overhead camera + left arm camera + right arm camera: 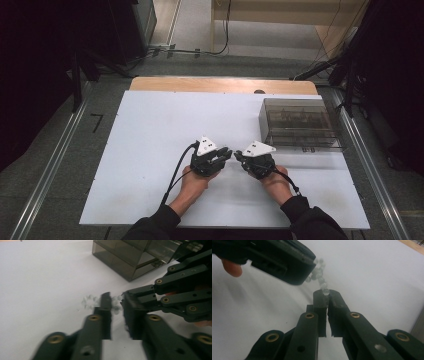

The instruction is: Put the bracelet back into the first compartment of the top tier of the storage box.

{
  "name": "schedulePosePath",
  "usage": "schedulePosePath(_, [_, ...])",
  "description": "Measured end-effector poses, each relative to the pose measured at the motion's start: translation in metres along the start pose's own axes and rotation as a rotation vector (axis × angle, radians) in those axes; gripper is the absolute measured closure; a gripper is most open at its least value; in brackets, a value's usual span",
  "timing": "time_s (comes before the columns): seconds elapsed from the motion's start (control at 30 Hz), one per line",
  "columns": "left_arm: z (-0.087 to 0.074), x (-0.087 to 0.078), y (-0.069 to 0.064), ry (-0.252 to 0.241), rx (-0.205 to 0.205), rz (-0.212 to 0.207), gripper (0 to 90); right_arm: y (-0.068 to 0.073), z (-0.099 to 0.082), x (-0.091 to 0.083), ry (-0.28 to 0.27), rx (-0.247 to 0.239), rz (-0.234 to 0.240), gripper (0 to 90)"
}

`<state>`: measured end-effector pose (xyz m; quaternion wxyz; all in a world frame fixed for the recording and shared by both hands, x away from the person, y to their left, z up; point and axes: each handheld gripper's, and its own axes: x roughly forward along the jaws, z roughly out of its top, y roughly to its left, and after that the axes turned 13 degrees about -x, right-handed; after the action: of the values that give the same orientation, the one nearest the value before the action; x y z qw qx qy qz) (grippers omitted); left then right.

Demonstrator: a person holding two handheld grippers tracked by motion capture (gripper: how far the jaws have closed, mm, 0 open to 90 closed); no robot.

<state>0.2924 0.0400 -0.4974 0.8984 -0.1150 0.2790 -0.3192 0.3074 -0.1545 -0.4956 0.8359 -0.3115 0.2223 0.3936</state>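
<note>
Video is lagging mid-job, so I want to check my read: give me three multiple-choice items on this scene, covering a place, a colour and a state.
1. Where does the smoky clear box stand?
A. Far right of the table
B. Near left corner
C. Between the hands

2. What colour is the table top?
A. White
B. Green
C. Red

3. How is the right gripper?
A. Wide open, holding nothing
B. Shut on the bead string
C. Shut on the box

Answers: 1 A, the high view shows it at the far right; 2 A, the surface is plain white; 3 B, a clear bead sits pinched between its tips.
</note>
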Motion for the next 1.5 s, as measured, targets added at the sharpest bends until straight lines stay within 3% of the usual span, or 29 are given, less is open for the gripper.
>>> schedulePosePath(0.07, [0.000, 0.000, 0.000, 0.001, -0.001, 0.005, 59.6, -0.002, 0.000, -0.001, -0.003, 0.010, -0.006, 83.4])
schedulePosePath(0.3, [0.000, 0.001, 0.002, 0.007, -0.011, 0.036, 41.5, -0.005, 0.001, -0.010, -0.040, 0.032, -0.026, 83.4])
schedulePosePath(0.7, [0.002, -0.001, 0.006, 0.000, -0.003, 0.105, 24.5, -0.015, 0.007, -0.032, -0.108, 0.072, -0.061, 83.4])
schedulePosePath(0.9, [0.004, -0.005, 0.011, -0.010, -0.009, 0.153, 20.3, -0.019, 0.007, -0.041, -0.132, 0.084, -0.064, 83.3])
schedulePosePath(1.03, [0.008, -0.013, 0.018, -0.026, -0.038, 0.178, 18.7, -0.023, 0.006, -0.048, -0.146, 0.104, -0.067, 83.3])
schedulePosePath(1.3, [0.012, -0.020, 0.029, -0.031, -0.075, 0.206, 14.4, -0.034, 0.001, -0.058, -0.159, 0.140, -0.088, 83.3])
schedulePosePath(1.5, [0.013, -0.023, 0.033, -0.043, -0.080, 0.239, 13.9, -0.044, -0.005, -0.067, -0.168, 0.170, -0.114, 83.1])
